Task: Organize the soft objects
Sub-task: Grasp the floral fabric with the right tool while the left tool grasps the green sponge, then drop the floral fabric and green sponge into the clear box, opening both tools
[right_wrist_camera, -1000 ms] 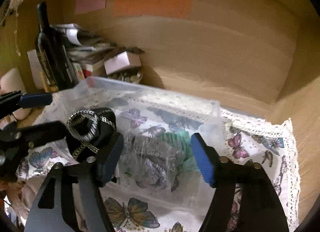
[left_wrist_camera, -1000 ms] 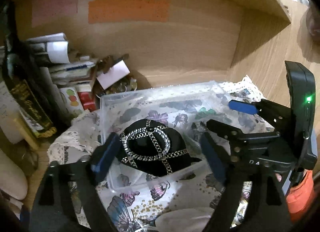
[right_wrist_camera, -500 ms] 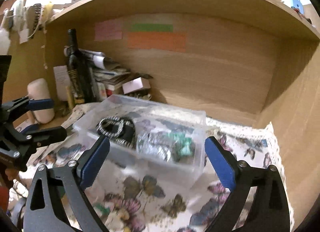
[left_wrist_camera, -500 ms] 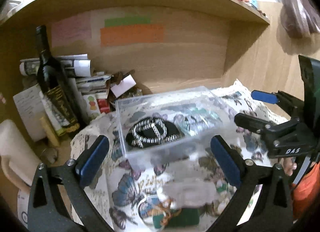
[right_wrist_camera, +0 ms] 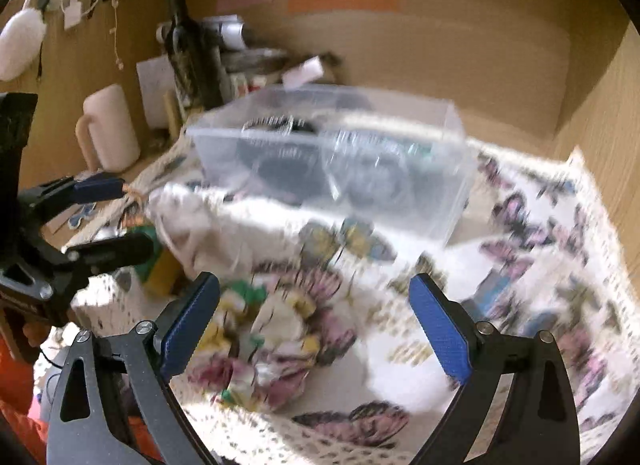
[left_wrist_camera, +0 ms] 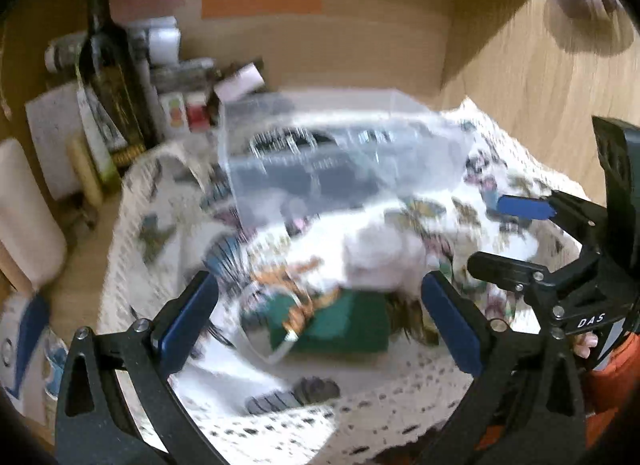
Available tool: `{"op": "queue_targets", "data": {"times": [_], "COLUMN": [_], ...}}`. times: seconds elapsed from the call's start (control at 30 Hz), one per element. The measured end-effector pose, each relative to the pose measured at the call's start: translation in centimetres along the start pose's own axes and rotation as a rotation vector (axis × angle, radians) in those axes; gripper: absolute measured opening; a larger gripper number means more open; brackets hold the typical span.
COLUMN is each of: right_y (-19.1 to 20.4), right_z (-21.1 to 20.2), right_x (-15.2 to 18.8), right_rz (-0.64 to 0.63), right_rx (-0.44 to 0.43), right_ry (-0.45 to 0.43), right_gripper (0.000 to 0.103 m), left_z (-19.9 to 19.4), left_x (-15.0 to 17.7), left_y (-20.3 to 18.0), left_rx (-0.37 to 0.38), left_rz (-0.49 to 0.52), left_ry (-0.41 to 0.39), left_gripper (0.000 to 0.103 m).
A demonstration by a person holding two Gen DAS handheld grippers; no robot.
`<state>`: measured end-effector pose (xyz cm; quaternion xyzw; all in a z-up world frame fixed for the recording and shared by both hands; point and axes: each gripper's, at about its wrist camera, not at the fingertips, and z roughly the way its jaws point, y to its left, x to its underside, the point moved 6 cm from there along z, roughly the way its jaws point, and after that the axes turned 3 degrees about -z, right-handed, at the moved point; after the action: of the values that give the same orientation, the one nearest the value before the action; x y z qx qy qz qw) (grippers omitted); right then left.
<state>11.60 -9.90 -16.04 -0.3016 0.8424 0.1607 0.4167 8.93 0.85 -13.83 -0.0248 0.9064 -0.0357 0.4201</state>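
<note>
Left wrist view: white soft bundle (left_wrist_camera: 380, 261) near, between and just beyond wide-apart left gripper (left_wrist_camera: 320, 305), clear box (left_wrist_camera: 340, 153) farther back (right gripper (right_wrist_camera: 314, 317) likewise agape, empty).

Right tool hangs open over a butterfly cloth, clear box beyond

The right tool (right_wrist_camera: 314, 319) has its blue pads (right_wrist_camera: 438, 331) spread wide with nothing between them, above a crumpled floral cloth bundle (right_wrist_camera: 280, 341) on the butterfly-print tablecloth (right_wrist_camera: 540, 225). Farther back on the desk stands a clear plastic box (right_wrist_camera: 332, 161) holding a dark item with silver chain trim (right_wrist_camera: 280, 127); blur hides the rest. Behind the box's left end stands a dark bottle (right_wrist_camera: 188, 53), with a pale mug (right_wrist_camera: 108, 129) at the desk's left edge. The left tool (right_wrist_camera: 104, 217) enters from the left, open.
</note>
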Motion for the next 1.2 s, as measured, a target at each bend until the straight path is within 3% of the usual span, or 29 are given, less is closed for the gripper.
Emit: {"op": "queue_targets", "data": {"times": [0.07,0.2,0.27,0.3,0.33,0.37,0.43,0.77,0.97,1.2], "right_y": [0.2,0.7,0.8,0.8,0.9,0.8,0.6,-1.4,-2.5,-3.6], "right_z": [0.6,1.8,1.7,1.6,1.5,1.2,0.9,-1.9,-3.9,-4.5], "right_x": [0.6,1.7,1.8,1.8,1.7,1.6,1.5,-1.1,-4.1,-8.5], "right_rz": [0.002,-0.003,-0.013,-0.019,-0.019,-0.016,-0.018,0.01,0.007,0.017], "right_rx": [-0.012,-0.047,-0.033,-0.032,-0.038,-0.036,-0.018,0.028,0.078,0.125], "right_ry": [0.018,0.07,0.063,0.061,0.059,0.051,0.034,-0.079,-0.177,-0.262], "right_gripper": [0.082,0.041,0.033,0.021,0.018,0.017,0.013,0.012,0.012,0.012], "left_z": [0.5,1.6,1.8,1.7,1.4,1.3,1.3,-1.5,-3.4,-2.7], "left_x": [0.8,2.0,2.2,2.2,2.2,2.1,2.1,0.1,-3.4,-8.0], "left_y": [-0.3,-0.3,-0.1,0.0,0.1,0.3,0.4,0.9,1.3,2.8], "left_rx": [-0.005,-0.006,0.011,0.019,0.023,0.025,0.045,0.049,0.05,0.047], "left_rz": [0.009,-0.001,-0.024,-0.038,-0.052,-0.057,-0.059,-0.06,-0.053,-0.087], "left_ry": [0.017,0.04,0.036,0.027,0.009,0.0,0.013,-0.082,-0.159,-0.192], "left_gripper": [0.103,0.103,0.103,0.102,0.093,0.078,0.065,0.064,0.064,0.064]}}
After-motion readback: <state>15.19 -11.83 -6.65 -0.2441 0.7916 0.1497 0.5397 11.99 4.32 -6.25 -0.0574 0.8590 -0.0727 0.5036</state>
